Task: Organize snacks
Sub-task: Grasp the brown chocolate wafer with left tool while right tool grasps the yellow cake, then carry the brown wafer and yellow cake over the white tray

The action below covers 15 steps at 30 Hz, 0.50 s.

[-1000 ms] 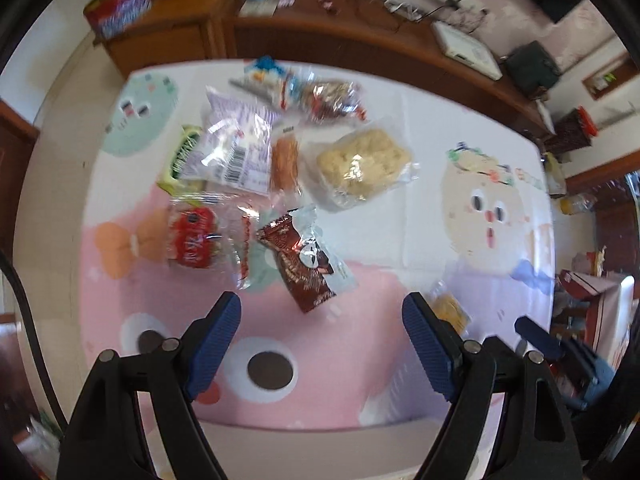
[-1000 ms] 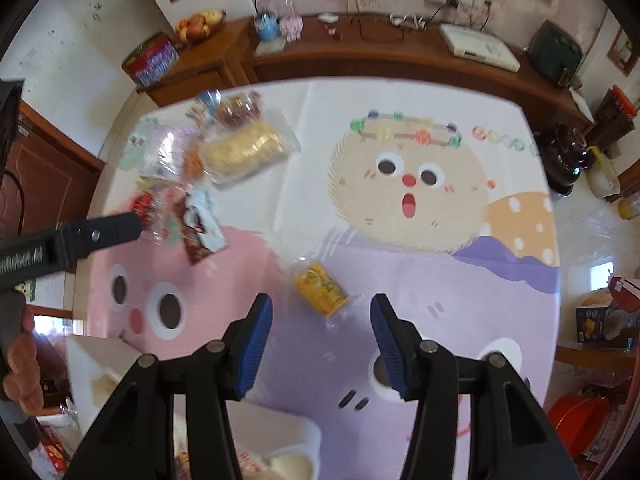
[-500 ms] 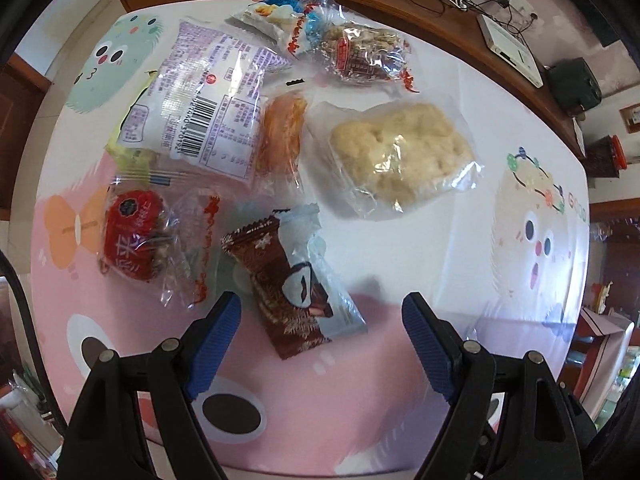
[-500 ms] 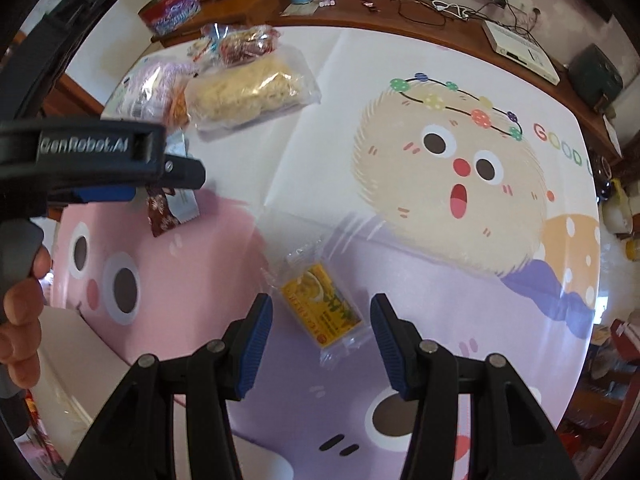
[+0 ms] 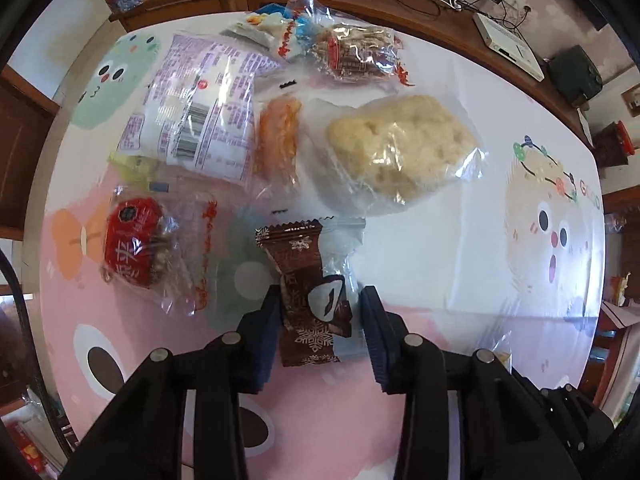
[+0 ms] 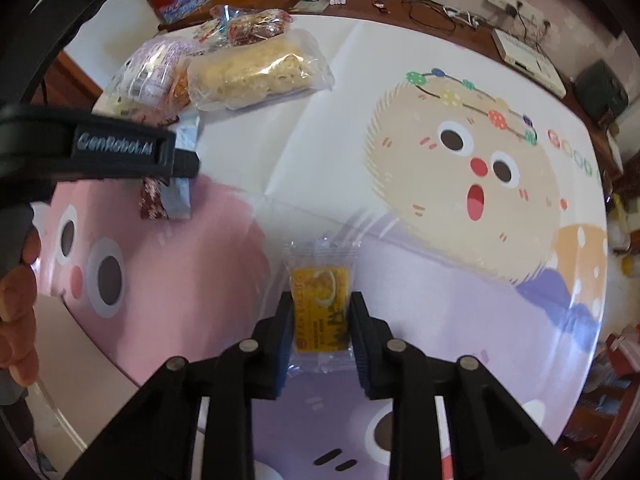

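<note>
The step in hand looked like a double pick-up: each gripper was settling on one small packet so it could be carried to the pile of snacks. To do it well, each pair of fingers should press on the packet's filled middle, not on the loose film at its edges, and lift straight up so the neighbouring bags stay undisturbed.

On the left, the left gripper straddled the brown chocolate wafer packet, which lay on the worktop at the near edge of the pile, partly over a pale blue wrapper. Its fingers were narrowed to about the packet's width; the left one touched the packet's edge, while a sliver of blue wrapper showed by the right one, so they seemed to be closing on it and not yet clamped. Beyond it lay a red-labelled bag, a purple printed bag, an orange snack and a big clear bag of pale puffed cake.

On the right, the right gripper was down over the yellow packet, which lay alone on the purple part of the worktop, well apart from the pile. Those fingers pressed against both sides of the yellow label, grasping it, though the packet appeared to be flat on the cloth.
</note>
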Tool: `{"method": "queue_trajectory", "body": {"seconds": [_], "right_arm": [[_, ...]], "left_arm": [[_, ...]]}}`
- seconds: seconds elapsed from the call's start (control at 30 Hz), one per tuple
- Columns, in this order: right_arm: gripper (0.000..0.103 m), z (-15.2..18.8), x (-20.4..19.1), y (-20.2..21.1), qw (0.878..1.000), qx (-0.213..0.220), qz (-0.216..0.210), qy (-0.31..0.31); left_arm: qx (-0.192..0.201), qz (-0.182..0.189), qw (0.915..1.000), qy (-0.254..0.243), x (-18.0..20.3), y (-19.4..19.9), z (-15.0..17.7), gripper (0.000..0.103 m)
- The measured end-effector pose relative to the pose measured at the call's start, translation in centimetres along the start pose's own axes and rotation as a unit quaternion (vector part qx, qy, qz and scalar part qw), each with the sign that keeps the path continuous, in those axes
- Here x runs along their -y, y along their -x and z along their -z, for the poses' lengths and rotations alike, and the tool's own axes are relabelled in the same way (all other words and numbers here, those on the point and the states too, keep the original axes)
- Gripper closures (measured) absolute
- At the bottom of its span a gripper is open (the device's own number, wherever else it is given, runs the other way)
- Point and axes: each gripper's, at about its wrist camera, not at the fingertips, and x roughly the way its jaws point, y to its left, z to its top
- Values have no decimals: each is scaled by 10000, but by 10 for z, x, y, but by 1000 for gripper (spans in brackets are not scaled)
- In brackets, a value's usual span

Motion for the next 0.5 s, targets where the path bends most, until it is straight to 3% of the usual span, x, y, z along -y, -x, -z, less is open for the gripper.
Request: {"method": "queue_trajectory", "body": {"seconds": [0.2, 0.5], "right_arm": [[77, 7, 2, 3, 9998, -5, -43, -196], [77, 12, -1, 37, 9986, 283, -122, -441]], "left_arm": [[40, 16, 9998, -180, -11, 9, 10, 68], [447, 112, 9971, -599, -16, 67, 34, 68]]}}
